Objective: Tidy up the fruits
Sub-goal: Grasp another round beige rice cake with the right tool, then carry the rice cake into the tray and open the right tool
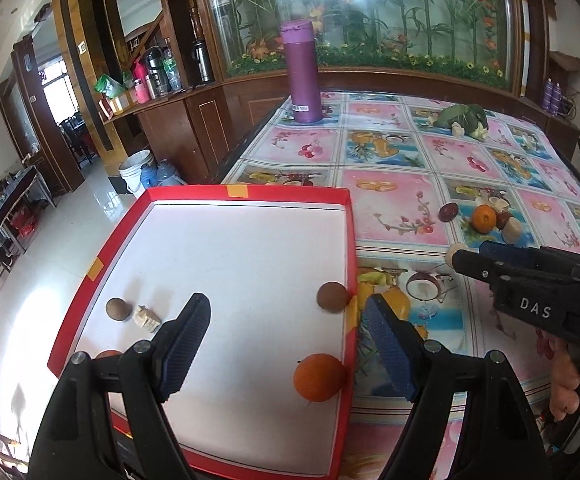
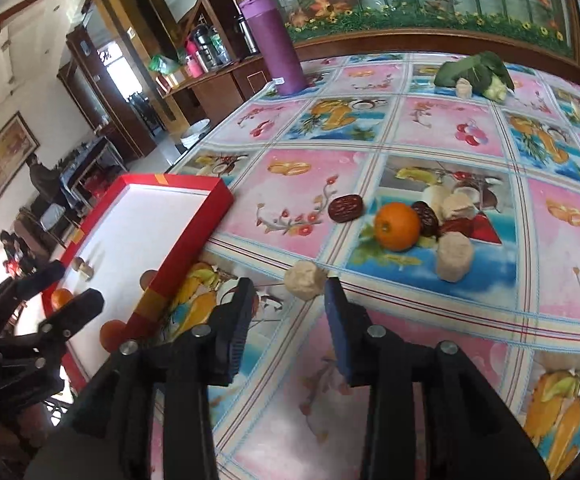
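Observation:
A red tray [image 1: 226,191] with a white floor lies at the table's left edge; it also shows in the right wrist view [image 2: 194,236]. In it lie an orange [image 1: 319,377], a brown round fruit [image 1: 332,297], a second brown fruit [image 1: 117,309] and a pale chunk [image 1: 147,319]. My left gripper [image 1: 286,312] is open and empty above the tray. On the cloth lie an orange [image 2: 396,225], dark dates [image 2: 345,208] and pale lumps [image 2: 454,257]. My right gripper [image 2: 288,294] is open, its tips just short of a pale lump [image 2: 304,275].
A purple flask [image 1: 302,72] stands at the table's far left. Green leafy vegetables [image 2: 475,70] lie at the far side. The table [image 2: 430,128] has a fruit-print cloth. White buckets [image 1: 136,170] stand on the floor to the left.

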The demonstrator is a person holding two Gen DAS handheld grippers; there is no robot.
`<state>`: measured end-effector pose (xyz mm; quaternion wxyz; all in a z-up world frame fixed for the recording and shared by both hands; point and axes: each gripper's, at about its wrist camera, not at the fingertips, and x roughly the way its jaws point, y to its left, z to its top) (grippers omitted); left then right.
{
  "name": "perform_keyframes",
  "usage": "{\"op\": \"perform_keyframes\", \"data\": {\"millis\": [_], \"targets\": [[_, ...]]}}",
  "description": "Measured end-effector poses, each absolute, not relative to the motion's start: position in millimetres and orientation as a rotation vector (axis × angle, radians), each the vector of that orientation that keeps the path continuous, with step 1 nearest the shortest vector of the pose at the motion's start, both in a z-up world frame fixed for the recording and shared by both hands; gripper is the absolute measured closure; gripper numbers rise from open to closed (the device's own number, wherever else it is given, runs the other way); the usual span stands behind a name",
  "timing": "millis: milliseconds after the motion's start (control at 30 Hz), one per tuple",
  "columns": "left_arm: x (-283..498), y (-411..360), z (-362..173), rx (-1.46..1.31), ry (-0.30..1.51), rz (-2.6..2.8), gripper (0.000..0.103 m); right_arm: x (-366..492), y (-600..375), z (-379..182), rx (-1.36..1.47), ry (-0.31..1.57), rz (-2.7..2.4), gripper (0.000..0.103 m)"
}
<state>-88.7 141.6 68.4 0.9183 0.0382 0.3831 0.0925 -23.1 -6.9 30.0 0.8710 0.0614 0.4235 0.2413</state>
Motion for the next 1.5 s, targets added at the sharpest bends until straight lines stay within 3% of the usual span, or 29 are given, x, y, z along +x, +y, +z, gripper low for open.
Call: {"op": "perform_keyframes", "data": {"millis": [300, 367, 400, 767, 1133, 1367, 1500], "targets": [[-91.2, 176.8, 62.5, 0.006, 0.781, 0.225, 0.024, -11.0, 18.8, 11.7, 0.023, 0.920, 0.392, 0.058], [-92.0, 181.4, 60.7, -0.006, 0.782, 0.223, 0.024, -10.6, 21.4, 10.9, -0.002, 0.919, 0.368, 0.074], [-92.6, 184.0, 60.1, -0.011, 0.782, 0.224, 0.024, -10.6, 22.1, 11.0, -0.014, 0.914, 0.354, 0.075], [-105.6, 225.5, 59.7, -0.070, 0.768, 0.291, 0.024, -15.6, 87.5, 56.2, 0.057, 0.817, 0.542, 0.075], [-123.7, 256.1, 60.7, -0.110, 0.748, 0.355, 0.023, -8.8, 197.5, 30.5, -0.087, 0.992, 0.649, 0.075], [-120.4, 256.8, 57.2, -0.113, 0.769, 0.353, 0.023, -7.6, 205.0, 27.9, -0.120, 1.056, 0.640, 0.073], [-110.8, 250.9, 57.8, -0.103, 0.780, 0.361, 0.023, -10.3, 183.1, 49.7, -0.063, 0.999, 0.649, 0.073]]}}
